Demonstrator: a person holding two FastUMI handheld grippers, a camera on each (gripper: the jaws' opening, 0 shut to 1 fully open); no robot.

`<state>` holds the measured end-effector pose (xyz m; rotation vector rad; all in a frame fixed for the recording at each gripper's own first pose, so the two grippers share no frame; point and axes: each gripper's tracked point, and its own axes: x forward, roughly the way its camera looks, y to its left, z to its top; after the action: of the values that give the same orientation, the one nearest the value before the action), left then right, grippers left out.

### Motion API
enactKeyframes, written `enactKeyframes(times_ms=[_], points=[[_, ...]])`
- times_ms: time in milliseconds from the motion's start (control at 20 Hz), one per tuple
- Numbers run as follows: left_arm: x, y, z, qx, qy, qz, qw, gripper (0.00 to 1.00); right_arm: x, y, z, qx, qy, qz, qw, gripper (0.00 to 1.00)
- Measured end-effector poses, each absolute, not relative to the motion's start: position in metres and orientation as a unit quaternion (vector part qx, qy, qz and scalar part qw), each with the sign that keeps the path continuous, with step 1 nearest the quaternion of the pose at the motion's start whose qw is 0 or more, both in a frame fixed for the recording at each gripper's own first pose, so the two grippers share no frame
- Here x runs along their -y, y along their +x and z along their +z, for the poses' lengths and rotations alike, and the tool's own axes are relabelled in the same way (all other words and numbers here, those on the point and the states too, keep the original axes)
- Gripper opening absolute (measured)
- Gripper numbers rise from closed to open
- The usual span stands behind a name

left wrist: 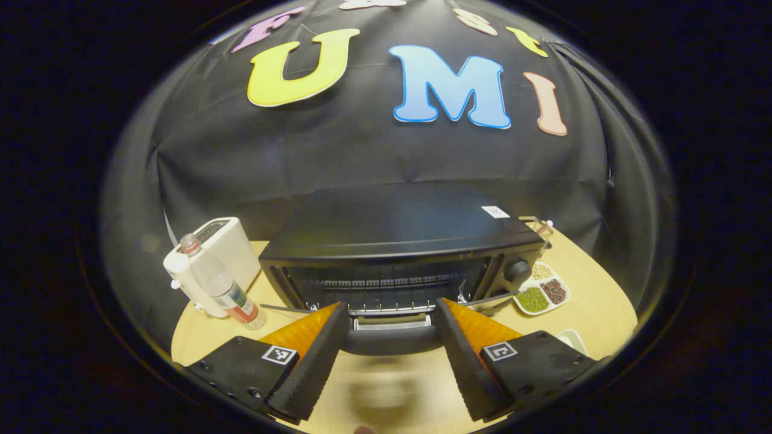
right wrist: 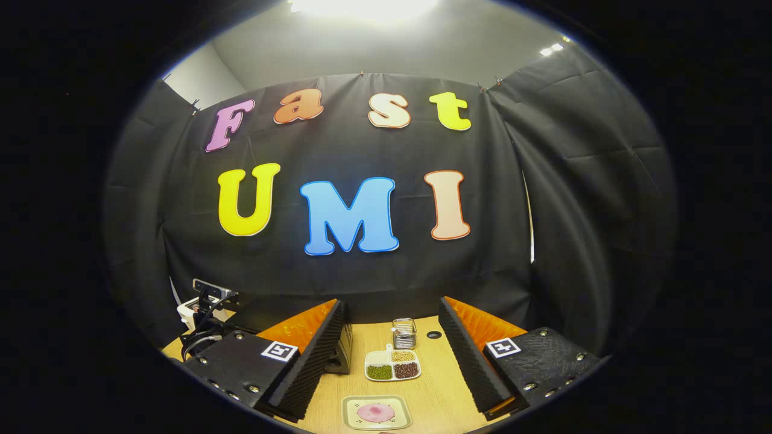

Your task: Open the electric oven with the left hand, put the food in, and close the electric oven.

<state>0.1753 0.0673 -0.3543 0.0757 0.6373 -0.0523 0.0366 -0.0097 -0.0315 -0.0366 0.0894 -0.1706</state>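
Left gripper (left wrist: 391, 337): wide, fingers either side of the oven door handle (left wrist: 392, 340) — not pressing.
Right gripper (right wrist: 392, 355): wide, empty.
Food (right wrist: 376, 412): on plate, on the bench.
Risk: handle may slip if pulled before closing.

- Your left tool (left wrist: 391, 337) has its two fingers spread wide, angled down and forward, nothing pressed between the pads.
- Your right tool (right wrist: 391, 355) is likewise spread wide, level and unloaded.
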Motion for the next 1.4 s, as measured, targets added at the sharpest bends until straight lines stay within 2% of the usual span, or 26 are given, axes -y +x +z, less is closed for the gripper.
enactKeyframes(times_ms=[350,400,550,650,700,750,800,850,900,950,1000,1050,1100,1150,1200,1250,1300,1400], points=[[-0.066,0.131,-0.383,-0.343,0.049,-0.028,0.938,0.96,0.005,0.023,-0.034,-0.052,-0.02,-0.091,0.994,0.98],[-0.066,0.127,-0.385,-0.343,0.053,-0.029,0.937,0.92,0.002,0.022,-0.037,-0.056,-0.016,-0.092,0.994,0.98],[-0.066,0.116,-0.398,-0.357,0.048,-0.032,0.932,1.0,-0.004,0.019,-0.041,-0.063,-0.009,-0.093,0.994,0.98],[-0.066,0.107,-0.408,-0.372,0.034,-0.036,0.927,0.95,-0.009,0.017,-0.042,-0.065,-0.008,-0.094,0.993,0.98],[-0.067,0.103,-0.414,-0.378,0.024,-0.038,0.925,1.0,-0.012,0.016,-0.043,-0.066,-0.009,-0.094,0.993,0.98],[-0.067,0.1,-0.418,-0.379,0.012,-0.04,0.924,0.95,-0.014,0.016,-0.045,-0.071,-0.008,-0.094,0.993,0.98],[-0.067,0.097,-0.423,-0.385,0.004,-0.046,0.922,0.95,-0.017,0.015,-0.05,-0.078,-0.003,-0.093,0.993,0.98],[-0.068,0.092,-0.43,-0.393,0.001,-0.049,0.918,1.0,-0.018,0.014,-0.054,-0.084,0.004,-0.094,0.992,0.98],[-0.075,0.091,-0.434,-0.395,0.008,-0.046,0.917,0.95,-0.019,0.013,-0.056,-0.09,0.011,-0.097,0.991,0.98],[-0.081,0.093,-0.436,-0.396,0.01,-0.044,0.917,1.0,-0.019,0.012,-0.059,-0.095,0.017,-0.101,0.99,0.98],[-0.084,0.096,-0.431,-0.391,0.001,-0.044,0.919,0.91,-0.019,0.011,-0.062,-0.098,0.021,-0.105,0.989,0.98],[-0.085,0.103,-0.421,-0.378,-0.007,-0.045,0.925,1.0,-0.02,0.01,-0.063,-0.102,0.021,-0.108,0.989,0.98],[-0.088,0.11,-0.406,-0.362,-0.01,-0.044,0.931,1.0,-0.02,0.01,-0.067,-0.107,0.02,-0.108,0.988,0.98],[-0.091,0.115,-0.387,-0.343,-0.013,-0.045,0.938,0.95,-0.02,0.011,-0.074,-0.121,0.022,-0.106,0.987,0.98],[-0.091,0.12,-0.368,-0.326,-0.019,-0.048,0.944,1.0,-0.021,0.011,-0.085,-0.143,0.033,-0.104,0.984,0.98],[-0.091,0.124,-0.344,-0.305,-0.028,-0.05,0.95,0.95,-0.022,0.011,-0.096,-0.17,0.042,-0.098,0.98,0.98],[-0.091,0.13,-0.316,-0.279,-0.034,-0.055,0.958,1.0,-0.022,0.012,-0.11,-0.199,0.047,-0.093,0.974,0.98],[-0.091,0.138,-0.26,-0.228,-0.035,-0.065,0.971,1.0,-0.018,0.015,-0.135,-0.251,0.05,-0.078,0.963,0.98]])
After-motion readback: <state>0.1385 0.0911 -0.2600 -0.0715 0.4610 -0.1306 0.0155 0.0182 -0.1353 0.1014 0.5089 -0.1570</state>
